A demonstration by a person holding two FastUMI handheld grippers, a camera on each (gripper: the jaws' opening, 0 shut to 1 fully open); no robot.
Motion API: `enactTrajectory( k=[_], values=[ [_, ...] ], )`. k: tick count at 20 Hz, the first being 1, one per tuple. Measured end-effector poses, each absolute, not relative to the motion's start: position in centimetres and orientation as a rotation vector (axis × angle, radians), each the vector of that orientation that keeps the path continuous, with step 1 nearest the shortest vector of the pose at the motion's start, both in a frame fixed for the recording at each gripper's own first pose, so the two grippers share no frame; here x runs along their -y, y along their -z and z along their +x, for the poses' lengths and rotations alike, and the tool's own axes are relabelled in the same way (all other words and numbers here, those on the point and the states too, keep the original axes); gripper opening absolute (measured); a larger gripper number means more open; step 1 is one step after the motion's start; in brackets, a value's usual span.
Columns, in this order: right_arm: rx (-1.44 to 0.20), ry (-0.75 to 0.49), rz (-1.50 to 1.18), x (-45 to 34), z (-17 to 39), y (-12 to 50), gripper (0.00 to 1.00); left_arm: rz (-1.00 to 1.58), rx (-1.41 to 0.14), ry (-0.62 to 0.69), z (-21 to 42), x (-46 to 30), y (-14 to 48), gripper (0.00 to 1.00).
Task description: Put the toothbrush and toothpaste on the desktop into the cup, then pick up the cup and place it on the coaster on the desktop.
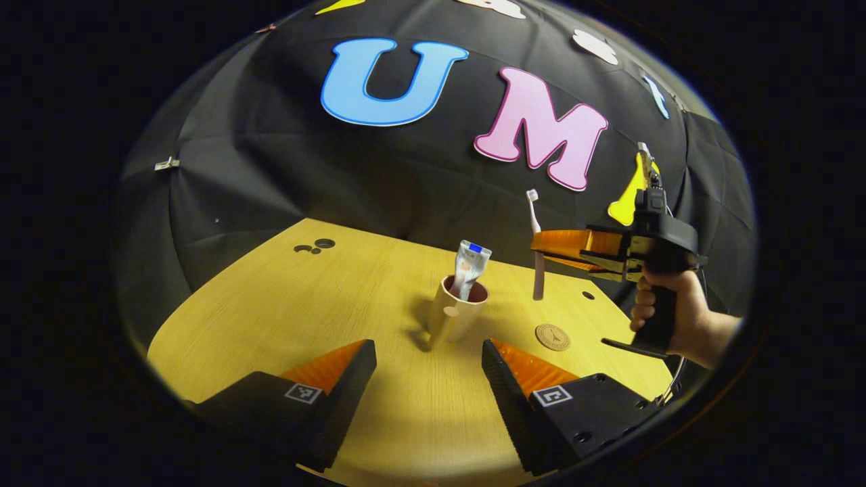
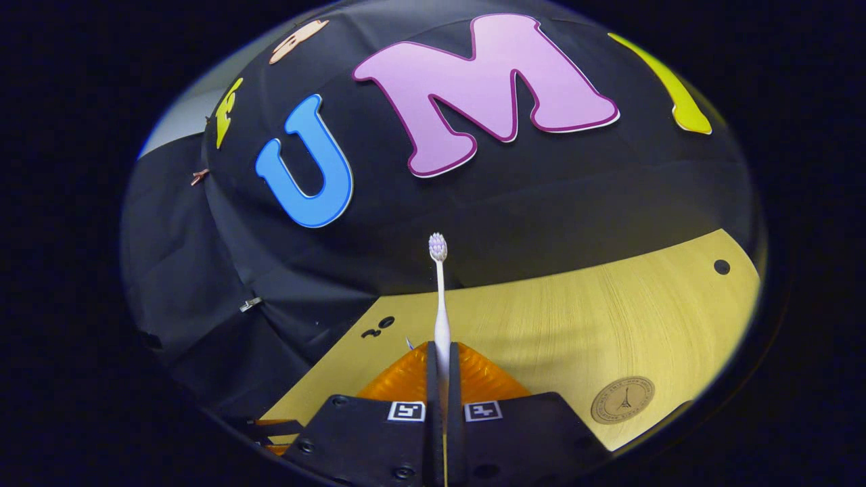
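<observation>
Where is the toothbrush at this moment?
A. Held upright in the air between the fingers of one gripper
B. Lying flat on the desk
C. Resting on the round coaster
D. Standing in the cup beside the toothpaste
A: the right gripper is shut on the toothbrush, bristles up, above the desk and to one side of the cup, which holds just the toothpaste.

Pale cup (image 1: 457, 312), dark inside.
White toothbrush (image 2: 440, 304); silvery toothpaste (image 1: 469, 268) tube, blue band; yellow wood-grain desktop (image 1: 304, 304); tan round coaster (image 1: 552, 336), dark emblem.
</observation>
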State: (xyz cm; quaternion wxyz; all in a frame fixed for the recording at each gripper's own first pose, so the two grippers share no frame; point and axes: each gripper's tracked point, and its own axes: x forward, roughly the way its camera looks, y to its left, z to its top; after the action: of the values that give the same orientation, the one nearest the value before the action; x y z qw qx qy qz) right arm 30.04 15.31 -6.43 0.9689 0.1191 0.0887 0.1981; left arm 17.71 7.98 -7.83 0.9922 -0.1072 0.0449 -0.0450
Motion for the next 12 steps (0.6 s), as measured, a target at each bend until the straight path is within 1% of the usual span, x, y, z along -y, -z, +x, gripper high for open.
enactTrajectory(
  k=[3,6,10,12],
  values=[
    [-0.151,-0.391,0.254,-16.0,32.1,7.2,0.06,-0.252,-0.082,0.077,17.5,-8.7,8.0,0.97],
    [-0.124,-0.380,0.289,-16.6,33.9,7.8,0.06,-0.283,-0.084,0.061,18.6,-9.8,8.9,0.97],
    [-0.105,-0.359,0.316,-16.7,35.2,8.9,0.06,-0.288,-0.091,0.057,18.9,-10.1,9.9,0.97],
    [-0.087,-0.367,0.323,-17.0,35.3,9.3,0.06,-0.285,-0.100,0.059,18.9,-10.0,10.5,0.97]
  ],
)
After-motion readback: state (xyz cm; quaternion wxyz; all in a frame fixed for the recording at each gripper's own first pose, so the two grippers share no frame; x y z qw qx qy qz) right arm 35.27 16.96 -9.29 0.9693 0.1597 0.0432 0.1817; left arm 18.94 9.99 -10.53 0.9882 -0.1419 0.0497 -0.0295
